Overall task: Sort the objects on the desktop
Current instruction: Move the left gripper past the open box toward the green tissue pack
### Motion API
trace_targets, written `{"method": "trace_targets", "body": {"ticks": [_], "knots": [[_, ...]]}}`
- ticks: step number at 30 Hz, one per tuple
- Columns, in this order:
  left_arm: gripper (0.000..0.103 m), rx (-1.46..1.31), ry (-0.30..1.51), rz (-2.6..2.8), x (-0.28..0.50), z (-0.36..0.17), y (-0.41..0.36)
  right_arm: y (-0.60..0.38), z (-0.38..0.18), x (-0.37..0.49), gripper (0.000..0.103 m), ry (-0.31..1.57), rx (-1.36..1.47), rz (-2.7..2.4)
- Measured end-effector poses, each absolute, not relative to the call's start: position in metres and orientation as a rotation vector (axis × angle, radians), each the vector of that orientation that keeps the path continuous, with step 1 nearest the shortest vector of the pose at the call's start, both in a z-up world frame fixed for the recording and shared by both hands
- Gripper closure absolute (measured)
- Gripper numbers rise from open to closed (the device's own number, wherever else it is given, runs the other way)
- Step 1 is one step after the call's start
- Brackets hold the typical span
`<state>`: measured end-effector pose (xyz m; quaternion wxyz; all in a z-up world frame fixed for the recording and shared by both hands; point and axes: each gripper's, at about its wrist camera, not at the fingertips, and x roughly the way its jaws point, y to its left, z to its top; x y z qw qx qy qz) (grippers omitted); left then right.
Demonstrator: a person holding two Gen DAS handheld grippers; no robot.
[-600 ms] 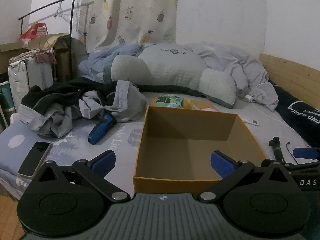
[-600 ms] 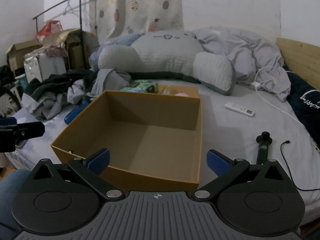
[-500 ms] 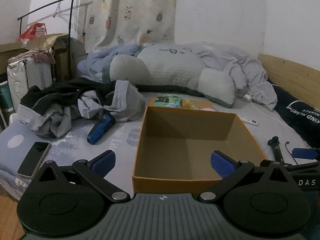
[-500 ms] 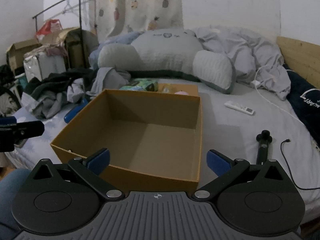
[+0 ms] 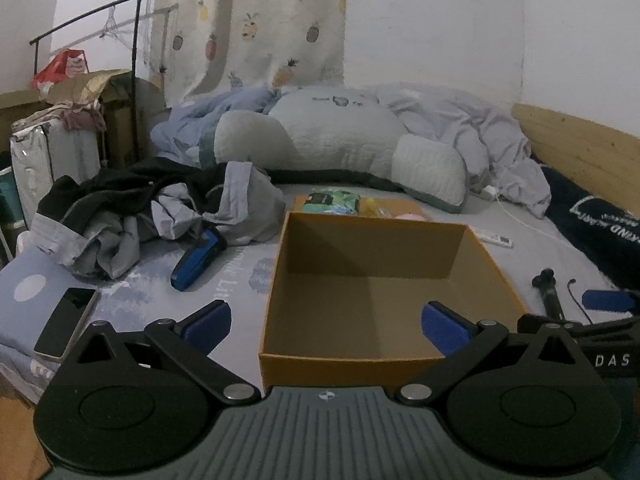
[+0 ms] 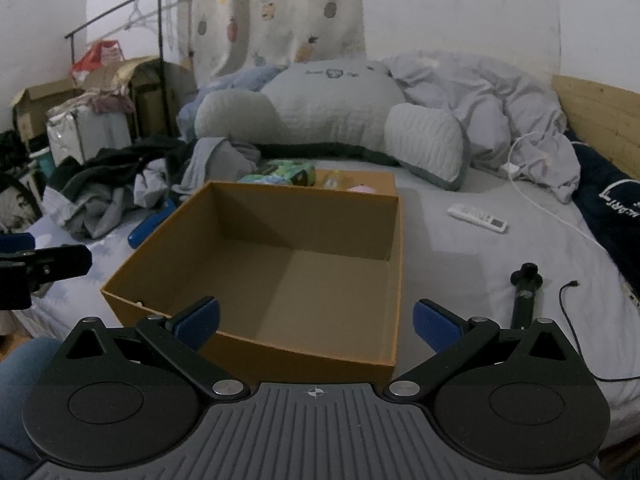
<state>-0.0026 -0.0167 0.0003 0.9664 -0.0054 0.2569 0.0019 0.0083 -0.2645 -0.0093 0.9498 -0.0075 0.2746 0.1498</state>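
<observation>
An empty orange cardboard box (image 5: 384, 292) (image 6: 280, 272) sits on the grey bed. My left gripper (image 5: 326, 322) is open and empty, held low before the box's near wall. My right gripper (image 6: 316, 324) is open and empty, just before the box's near right corner. Loose objects lie around the box: a blue tool (image 5: 198, 258) to its left, a phone (image 5: 66, 324) at the far left, a white remote (image 6: 476, 216) and a black handle (image 6: 526, 294) to its right. A green packet (image 5: 330, 202) and small items lie in a flat lid behind the box.
A clothes pile (image 5: 140, 208) lies at the left, a large grey cushion (image 5: 340, 148) and a crumpled duvet (image 6: 500, 96) at the back. A black cable (image 6: 568, 320) lies by the handle. A wooden bed board (image 6: 600, 108) runs along the right. A suitcase (image 5: 52, 160) stands left.
Both views have shifted slightly; the box sits a little farther and lower in frame. The grippers' jaws have not moved and no object has been touched.
</observation>
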Motion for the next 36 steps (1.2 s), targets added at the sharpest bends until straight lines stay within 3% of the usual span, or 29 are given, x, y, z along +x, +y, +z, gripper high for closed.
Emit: {"method": "trace_targets", "body": {"ticks": [18, 36], "knots": [[0.000, 0.015, 0.588, -0.035, 0.040, -0.002, -0.035, -0.276, -0.004, 0.035, 0.000, 0.575, 0.021, 0.356], [0.000, -0.025, 0.658, -0.067, 0.124, 0.029, -0.041, -0.284, 0.048, 0.122, 0.000, 0.527, 0.026, 0.356]]}}
